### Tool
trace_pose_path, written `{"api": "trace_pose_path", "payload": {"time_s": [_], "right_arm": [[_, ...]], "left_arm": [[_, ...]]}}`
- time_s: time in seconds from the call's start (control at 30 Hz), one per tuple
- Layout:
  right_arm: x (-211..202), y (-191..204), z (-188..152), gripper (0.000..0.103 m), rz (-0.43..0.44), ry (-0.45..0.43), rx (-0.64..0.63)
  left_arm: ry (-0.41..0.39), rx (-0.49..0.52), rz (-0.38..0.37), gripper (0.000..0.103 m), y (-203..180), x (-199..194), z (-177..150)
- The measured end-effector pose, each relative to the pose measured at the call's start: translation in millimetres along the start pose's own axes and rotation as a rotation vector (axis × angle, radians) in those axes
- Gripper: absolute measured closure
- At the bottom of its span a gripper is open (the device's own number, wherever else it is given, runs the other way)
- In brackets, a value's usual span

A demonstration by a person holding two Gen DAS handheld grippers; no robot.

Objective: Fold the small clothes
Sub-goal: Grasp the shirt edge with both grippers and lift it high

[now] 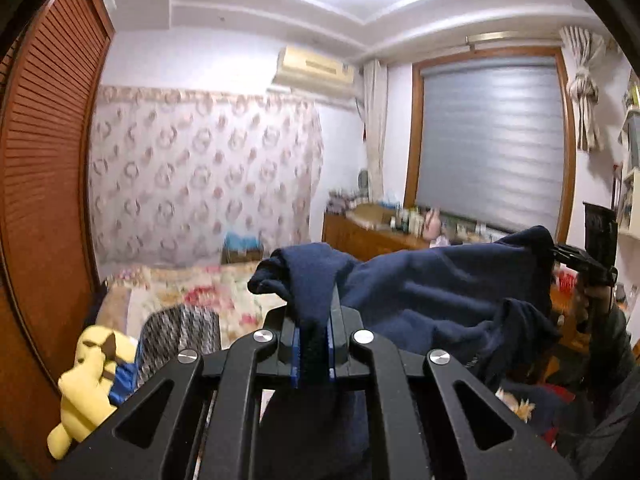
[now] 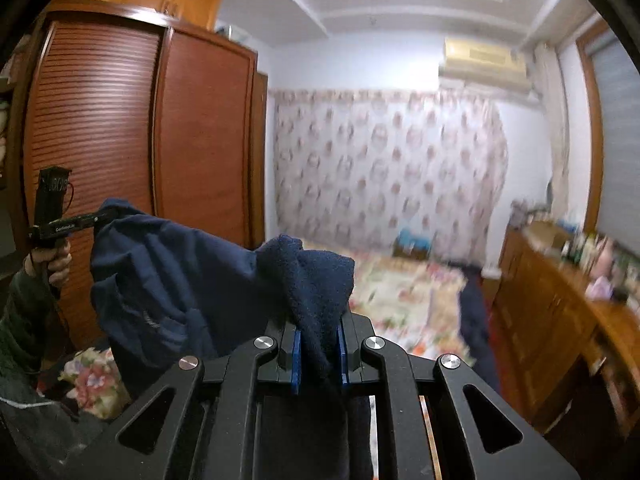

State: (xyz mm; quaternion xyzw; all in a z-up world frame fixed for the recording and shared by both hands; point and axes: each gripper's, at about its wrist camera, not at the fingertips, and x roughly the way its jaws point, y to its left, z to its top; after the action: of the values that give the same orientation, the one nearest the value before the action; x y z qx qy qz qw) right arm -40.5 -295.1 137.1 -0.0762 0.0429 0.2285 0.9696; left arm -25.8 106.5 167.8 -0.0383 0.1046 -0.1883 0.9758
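A navy garment (image 1: 440,292) hangs stretched in mid-air between two hand-held tongs, well above a floral-covered bed (image 1: 192,292). The left gripper (image 1: 314,344) has its blue-padded fingers (image 1: 295,348) pinched nearly together on a bunched fold of the cloth, which rises in a lump just beyond the tips. The right gripper (image 2: 319,354) is likewise clamped on a thick fleecy fold, its jaws held slightly apart by the fabric between them.

Only the left wrist view takes in the window blind (image 1: 488,144) at far right and a yellow plush toy (image 1: 88,380) at near left; there the right tool appears small at the garment's far right corner. Only the right wrist view shows the louvred wardrobe doors (image 2: 132,152) in full, with the left tool and the hand (image 2: 50,260) holding it at the left edge. Both views share the patterned curtain (image 2: 384,168) and the wall air conditioner (image 1: 314,66).
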Motion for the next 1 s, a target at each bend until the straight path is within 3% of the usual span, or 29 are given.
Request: {"api": "trace_pose_path", "payload": {"time_s": [0.13, 0.27, 0.63, 0.77, 0.87, 1.0], "right_arm": [[-32, 2, 28, 0.09, -0.005, -0.08, -0.021], [-41, 8, 37, 0.09, -0.017, -0.095, -0.057], [-10, -9, 23, 0.09, 0.016, -0.053, -0.012], [29, -20, 29, 0.09, 0.004, 0.016, -0.004], [92, -38, 21, 0.09, -0.007, 0.101, 0.009], [198, -64, -3, 0.086, -0.061, 0.234, 0.013]], "left_arm": [[-0.061, 0.017, 0.021, 0.093, 0, -16, 15], [-0.079, 0.022, 0.031, 0.093, 1, -16, 18], [-0.052, -0.006, 0.033, 0.093, 11, -1, -2], [0.011, -0.023, 0.056, 0.093, 28, 45, -11], [0.104, -0.014, 0.115, 0.091, 48, 115, -29], [0.266, 0.023, 0.184, 0.075, 76, 207, -65]]}}
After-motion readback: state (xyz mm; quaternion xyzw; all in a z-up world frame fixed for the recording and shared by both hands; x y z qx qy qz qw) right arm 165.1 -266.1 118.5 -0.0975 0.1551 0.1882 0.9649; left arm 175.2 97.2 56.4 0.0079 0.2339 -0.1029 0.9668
